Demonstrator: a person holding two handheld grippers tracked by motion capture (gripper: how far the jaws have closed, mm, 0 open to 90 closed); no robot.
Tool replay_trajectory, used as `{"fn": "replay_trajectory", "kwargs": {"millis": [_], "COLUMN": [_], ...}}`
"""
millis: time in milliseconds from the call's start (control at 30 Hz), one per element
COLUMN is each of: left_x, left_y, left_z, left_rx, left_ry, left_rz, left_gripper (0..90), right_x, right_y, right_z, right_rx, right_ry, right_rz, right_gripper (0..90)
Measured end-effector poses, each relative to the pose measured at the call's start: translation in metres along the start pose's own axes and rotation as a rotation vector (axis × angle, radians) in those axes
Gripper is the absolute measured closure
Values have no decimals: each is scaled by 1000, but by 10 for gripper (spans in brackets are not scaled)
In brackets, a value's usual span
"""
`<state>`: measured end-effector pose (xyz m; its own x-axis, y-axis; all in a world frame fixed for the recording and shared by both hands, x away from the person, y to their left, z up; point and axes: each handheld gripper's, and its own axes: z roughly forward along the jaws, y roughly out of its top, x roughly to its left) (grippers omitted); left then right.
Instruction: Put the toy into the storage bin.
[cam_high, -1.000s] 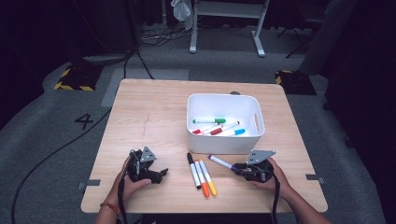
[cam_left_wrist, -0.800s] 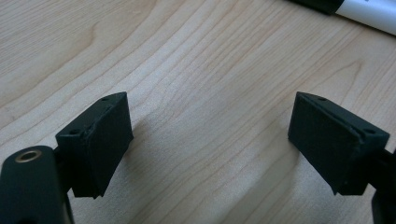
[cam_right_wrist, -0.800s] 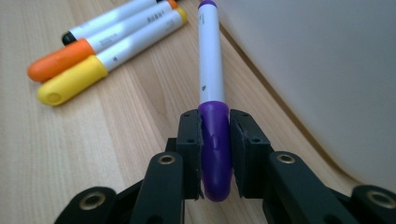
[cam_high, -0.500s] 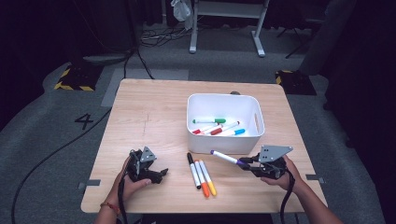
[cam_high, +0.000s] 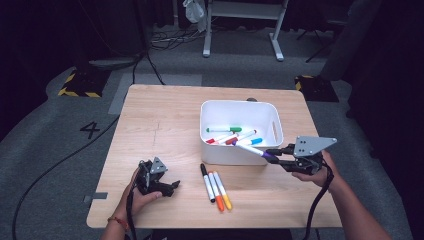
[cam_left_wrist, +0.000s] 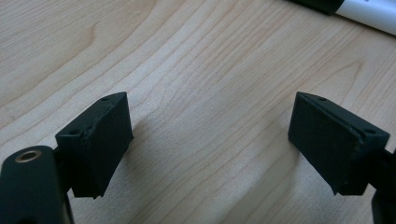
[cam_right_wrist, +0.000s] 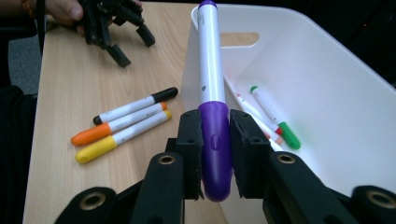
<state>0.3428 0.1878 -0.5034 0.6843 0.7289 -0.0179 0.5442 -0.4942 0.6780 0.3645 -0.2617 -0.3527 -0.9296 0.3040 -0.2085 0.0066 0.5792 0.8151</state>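
While my right gripper (cam_right_wrist: 215, 154) clamps the purple marker (cam_right_wrist: 212, 84) by its cap, jaws pressed on either side, the marker juts forward with its far end over the near rim of the white bin (cam_high: 220, 150), above the table (cam_high: 165, 125) and not yet inside. Item in hand: one purple marker, carried, awaiting release into the bin. Items filed, as far as I can count: several markers lying on the bin floor, a green-capped one (cam_high: 225, 129) and red- and blue-capped ones among them. Items outstanding: black marker (cam_high: 206, 181), orange marker (cam_high: 216, 190) and yellow marker (cam_high: 223, 189), side by side on the table just before the bin. My left gripper (cam_high: 167, 187) rests on the table, jaws spread wide, empty. I judge the sorting over half done.
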Motion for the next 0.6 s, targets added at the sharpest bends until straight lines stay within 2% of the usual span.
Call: {"fn": "replay_trajectory", "kwargs": {"millis": [133, 333, 400, 433, 600], "left_x": [0, 0, 0, 0, 0], "left_y": [0, 0, 0, 0, 0], "left_z": [0, 0, 0, 0, 0], "left_rx": [0, 0, 0, 0, 0], "left_ry": [0, 1, 0, 0, 0], "left_rz": [-1, -1, 0, -1, -1], "left_gripper": [137, 137, 137, 137, 137], "right_x": [-12, -34, -37, -44, -59], "right_y": [8, 17, 18, 19, 19], "right_z": [-4, 0, 1, 4, 16], "right_rx": [-12, 9, 7, 16, 51], "right_ry": [-13, -34, -35, -32, -36], "right_rz": [13, 17, 17, 20, 24], "right_gripper": [753, 753, 753, 753, 753]}}
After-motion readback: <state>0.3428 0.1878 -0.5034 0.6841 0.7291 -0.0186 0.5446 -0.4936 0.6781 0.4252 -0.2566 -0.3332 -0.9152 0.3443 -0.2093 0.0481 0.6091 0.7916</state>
